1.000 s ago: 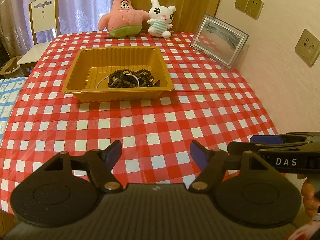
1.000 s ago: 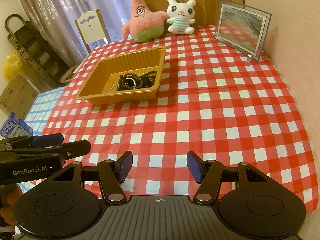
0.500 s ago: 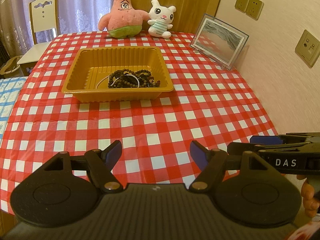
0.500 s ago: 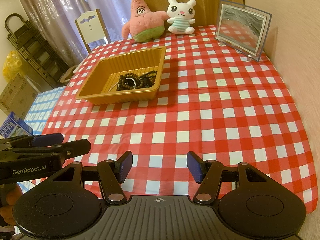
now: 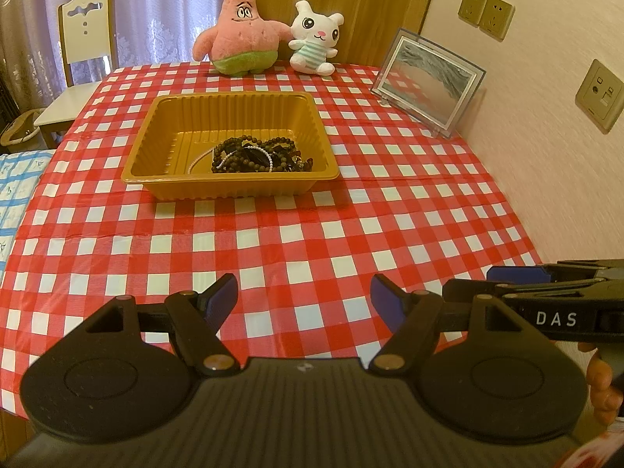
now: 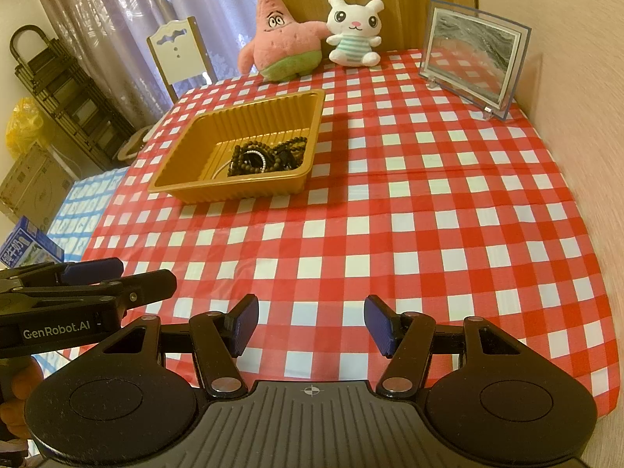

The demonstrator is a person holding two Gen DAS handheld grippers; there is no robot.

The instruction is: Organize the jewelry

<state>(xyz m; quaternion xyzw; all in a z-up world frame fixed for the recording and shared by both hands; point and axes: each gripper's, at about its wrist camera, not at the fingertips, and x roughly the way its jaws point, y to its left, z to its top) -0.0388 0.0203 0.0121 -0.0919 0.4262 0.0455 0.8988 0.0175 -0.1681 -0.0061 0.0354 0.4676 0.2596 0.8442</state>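
Chair (image 5: 84, 62) and curtain sit at far left, beyond the checked worktop (image 5: 312, 234). Left of centre stands a gold tray (image 5: 230, 191), and the jewelry (image 5: 257, 154), dark bead strings with a pale chain, lies tangled against its near right wall. Two plush toys (image 5: 269, 43) and a picture frame (image 5: 427, 82) line the far and right edges. Both claws hover low at the near edge, well short of the tray: the left claw (image 5: 304, 300) gapes wide and empty, the right claw (image 6: 311, 325) stands apart, also empty. Likely best: approach from above, pinch one outer strand, lift slowly so the tangle loosens.
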